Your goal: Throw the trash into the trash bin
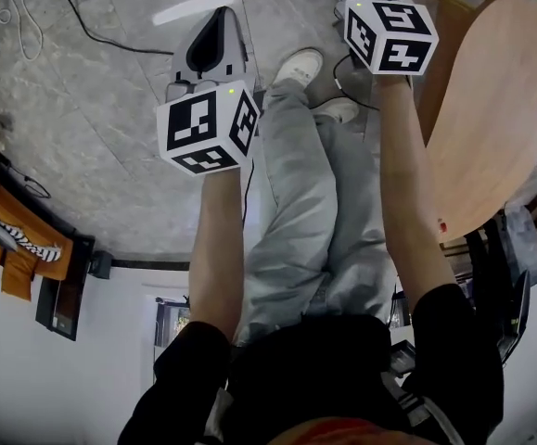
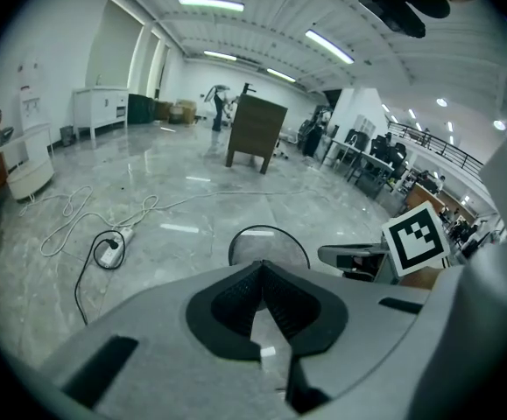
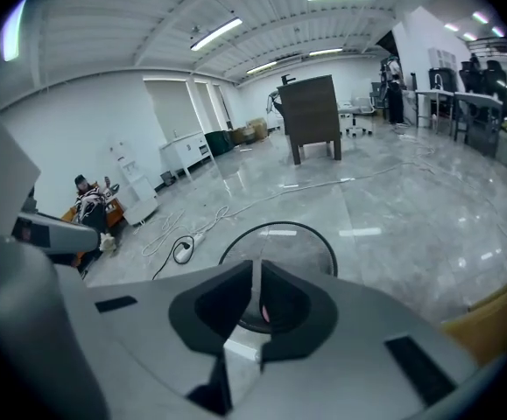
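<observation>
Fingers (image 2: 231,303) on the left gripper (image 2: 260,266) are pressed together, nothing between them. Right gripper (image 3: 255,268) is closed and empty too, trash bin (image 3: 288,243) just beyond its tips.

Bare grey floor (image 1: 110,91) lies open to the far side and the left. A round wooden table (image 1: 500,109) blocks the right. The trash bin (image 2: 269,227) stands on the floor straight ahead, with nothing over its round rim. A black cable (image 1: 129,44) and a power strip (image 2: 109,254) lie on the floor at far left.
</observation>
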A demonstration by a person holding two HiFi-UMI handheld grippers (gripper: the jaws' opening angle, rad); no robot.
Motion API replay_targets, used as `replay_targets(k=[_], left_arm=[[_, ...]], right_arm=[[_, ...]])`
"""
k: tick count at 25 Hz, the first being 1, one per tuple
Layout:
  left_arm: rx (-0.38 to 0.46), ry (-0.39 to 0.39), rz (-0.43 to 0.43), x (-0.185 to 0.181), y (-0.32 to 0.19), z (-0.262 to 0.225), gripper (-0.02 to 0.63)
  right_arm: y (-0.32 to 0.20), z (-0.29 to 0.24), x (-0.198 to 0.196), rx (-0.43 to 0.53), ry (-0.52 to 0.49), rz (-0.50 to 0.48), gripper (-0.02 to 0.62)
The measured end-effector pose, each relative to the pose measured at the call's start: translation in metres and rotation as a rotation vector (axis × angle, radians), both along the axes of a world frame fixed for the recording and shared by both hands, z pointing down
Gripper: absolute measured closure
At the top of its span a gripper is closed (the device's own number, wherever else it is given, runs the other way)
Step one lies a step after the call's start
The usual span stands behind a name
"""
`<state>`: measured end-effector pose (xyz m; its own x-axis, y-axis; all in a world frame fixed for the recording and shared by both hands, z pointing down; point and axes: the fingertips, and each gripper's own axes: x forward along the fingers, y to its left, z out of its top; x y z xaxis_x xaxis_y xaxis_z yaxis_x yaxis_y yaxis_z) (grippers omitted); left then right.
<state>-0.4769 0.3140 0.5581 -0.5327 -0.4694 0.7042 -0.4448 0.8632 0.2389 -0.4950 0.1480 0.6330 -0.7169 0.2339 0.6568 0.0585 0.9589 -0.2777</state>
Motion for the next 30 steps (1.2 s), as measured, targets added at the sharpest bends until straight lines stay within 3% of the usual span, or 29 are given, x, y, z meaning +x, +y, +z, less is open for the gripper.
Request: replay_targets(k=[3,9,16,22,30], left_arm=[[-0.003,0.006,0.056,-0.003,-0.006,-0.013,0.598],[0.023,0.001,0.236,0.043,-0.080,-0.087,0.598],[0.051,0.000,0.525,0.104,-0.189,-0.130,0.598],[0.074,0.024,0.782,0.197,-0.268,-0.146,0.598],[0.093,0.048,1.141,0.372,-0.338,-0.159,0.598]], right_arm=[[-0.005,-0.028,0.018,-0.025,-0.011,0.069,0.582],[-0.041,-0.127,0.136,-0.100,-0.023,0.209,0.584],[-0.112,-0.185,0.261,-0.136,-0.048,0.598,0.584],[-0.150,-0.211,0.387,-0.104,-0.048,0.919,0.584],[-0.158,-0.227,0.581,-0.055,-0.041,1.327,0.583]])
